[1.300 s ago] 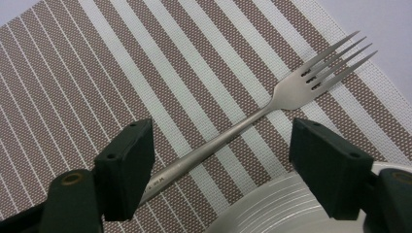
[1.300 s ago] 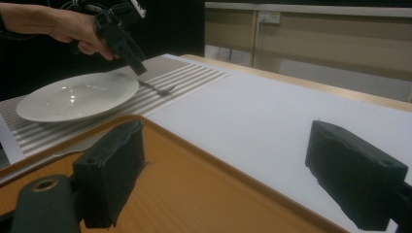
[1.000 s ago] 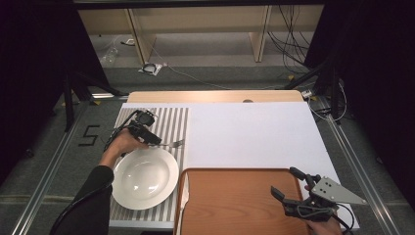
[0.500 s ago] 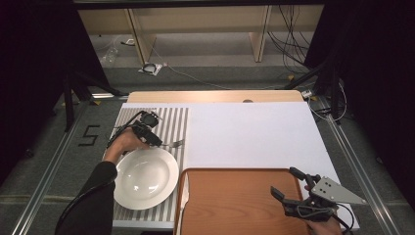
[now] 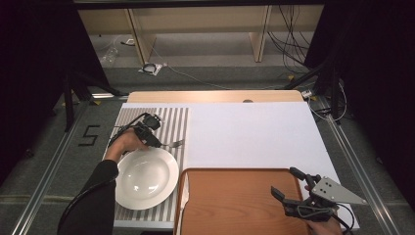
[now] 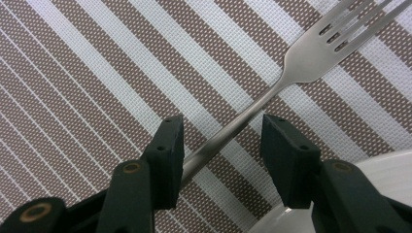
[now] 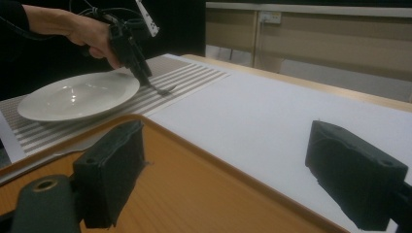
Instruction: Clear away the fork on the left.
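A silver fork (image 6: pixel 311 58) lies on the striped placemat (image 5: pixel 171 117), tines pointing away from my left gripper (image 6: pixel 221 145). Its handle runs between the two jaws, close against the left one, with a gap to the right one. The jaws have just been closing and the pads do not press on the handle. From above, the left gripper (image 5: pixel 159 143) sits just beyond the white plate (image 5: pixel 147 178), with the fork (image 5: pixel 173 144) at its tip. My right gripper (image 5: pixel 285 181) hovers wide open over the wooden tray (image 5: pixel 235 205), nothing between its jaws (image 7: pixel 233 160).
The white plate's rim (image 6: pixel 384 170) lies right beside the left jaws. A slim silver piece of cutlery (image 5: pixel 185 196) lies along the tray's left rim. A white sheet (image 5: pixel 254 132) covers the table's middle and right. Shelving stands beyond the far edge.
The left hand has shifted slightly over the fork's handle. The right gripper has stayed in place over the tray.
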Tool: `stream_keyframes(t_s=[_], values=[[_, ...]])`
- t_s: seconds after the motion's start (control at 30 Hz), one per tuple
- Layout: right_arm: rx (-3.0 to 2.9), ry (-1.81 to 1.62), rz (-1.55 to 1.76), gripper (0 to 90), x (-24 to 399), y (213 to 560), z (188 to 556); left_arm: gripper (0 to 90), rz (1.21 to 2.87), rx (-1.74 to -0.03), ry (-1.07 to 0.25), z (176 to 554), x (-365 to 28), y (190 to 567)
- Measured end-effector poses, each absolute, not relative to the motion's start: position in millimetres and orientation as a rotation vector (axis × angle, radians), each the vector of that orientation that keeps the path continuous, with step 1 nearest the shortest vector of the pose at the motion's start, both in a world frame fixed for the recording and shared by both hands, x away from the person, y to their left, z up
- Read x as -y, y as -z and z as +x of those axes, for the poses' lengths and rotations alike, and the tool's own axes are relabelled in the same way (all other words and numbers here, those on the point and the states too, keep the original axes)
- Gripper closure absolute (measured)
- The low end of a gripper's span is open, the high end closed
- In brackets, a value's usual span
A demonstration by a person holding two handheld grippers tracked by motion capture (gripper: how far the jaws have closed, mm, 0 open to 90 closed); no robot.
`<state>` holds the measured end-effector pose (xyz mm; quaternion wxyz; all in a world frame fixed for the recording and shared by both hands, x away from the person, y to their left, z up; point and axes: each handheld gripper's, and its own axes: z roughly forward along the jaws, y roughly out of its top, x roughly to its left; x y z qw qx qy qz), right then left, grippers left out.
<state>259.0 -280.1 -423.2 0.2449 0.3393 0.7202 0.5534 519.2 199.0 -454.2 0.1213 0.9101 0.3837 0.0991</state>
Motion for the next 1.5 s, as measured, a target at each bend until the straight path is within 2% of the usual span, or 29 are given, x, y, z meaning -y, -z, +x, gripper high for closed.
stream_keyframes(t_s=[0.37, 1.0, 1.5], values=[[-1.960, -1.522, 0.923, 15.2, 280.0, 423.4, 259.2, 55.9, 2.712, -1.099, -0.269, 523.2, -195.3, 460.8], [-1.964, -1.521, 0.920, 15.2, 279.4, 423.6, 259.5, 59.6, 2.688, -1.113, -0.250, 525.9, -198.4, 461.7], [-1.965, -1.522, 0.925, 15.2, 279.7, 423.7, 259.4, 73.2, 2.681, -1.103, -0.171, 527.1, -198.8, 461.2]])
